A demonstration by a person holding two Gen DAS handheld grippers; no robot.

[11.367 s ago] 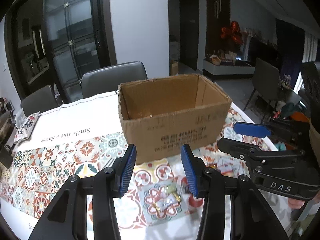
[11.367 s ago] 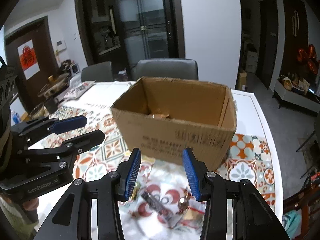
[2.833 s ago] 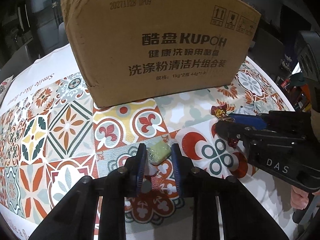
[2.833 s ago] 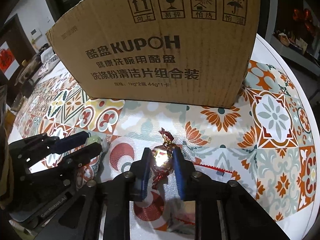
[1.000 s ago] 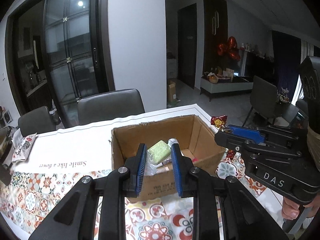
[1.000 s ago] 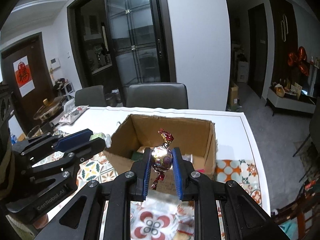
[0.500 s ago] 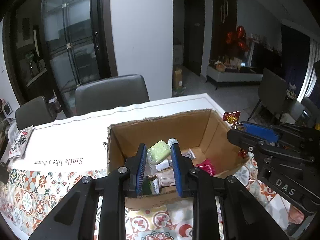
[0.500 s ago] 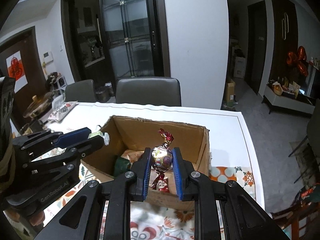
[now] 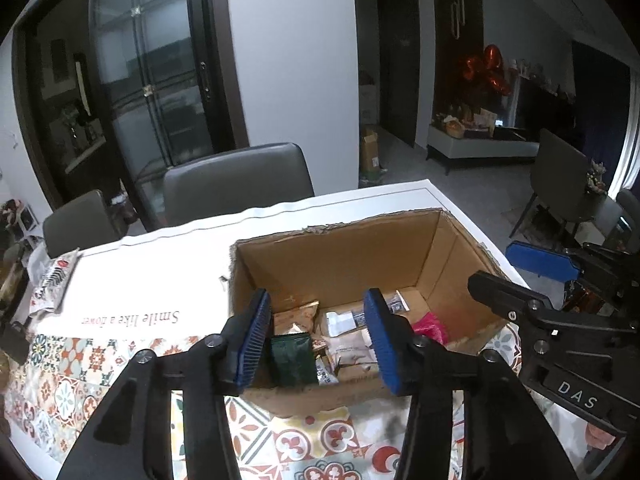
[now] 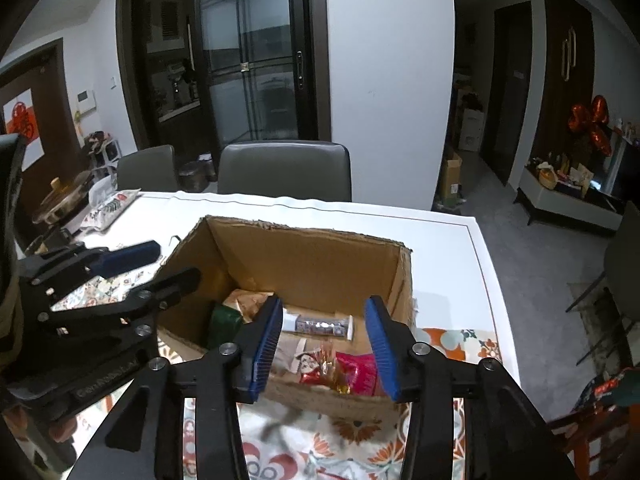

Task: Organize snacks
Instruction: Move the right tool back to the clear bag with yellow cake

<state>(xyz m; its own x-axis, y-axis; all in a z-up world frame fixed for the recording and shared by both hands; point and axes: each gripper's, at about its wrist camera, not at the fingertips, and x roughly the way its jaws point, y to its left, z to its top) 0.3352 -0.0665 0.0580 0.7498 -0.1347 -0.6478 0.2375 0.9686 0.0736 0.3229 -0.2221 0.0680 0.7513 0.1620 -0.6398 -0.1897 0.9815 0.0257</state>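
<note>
An open cardboard box [image 9: 352, 256] stands on the patterned tablecloth and holds several snacks: a dark green packet [image 9: 290, 356], a white wrapped bar [image 9: 348, 346], a pink packet [image 9: 432, 326]. In the right wrist view the box [image 10: 320, 260] shows a red-gold wrapped candy [image 10: 326, 366] beside the pink packet [image 10: 360, 372]. My left gripper [image 9: 318, 336] is open and empty above the box's near edge. My right gripper [image 10: 324, 344] is open and empty above the box's near right side. Each gripper also shows in the other's view [image 9: 536, 280] [image 10: 132, 268].
The table [image 9: 160, 276] carries a white runner with lettering and a snack bag [image 9: 52, 280] at far left. Grey chairs [image 9: 236, 184] stand behind the table. The table's right edge [image 10: 488, 280] drops to the floor.
Both grippers have opened. The green candy left my left gripper and the red-gold candy left my right gripper; the red-gold candy now lies in the box. Both grippers moved closer over it.
</note>
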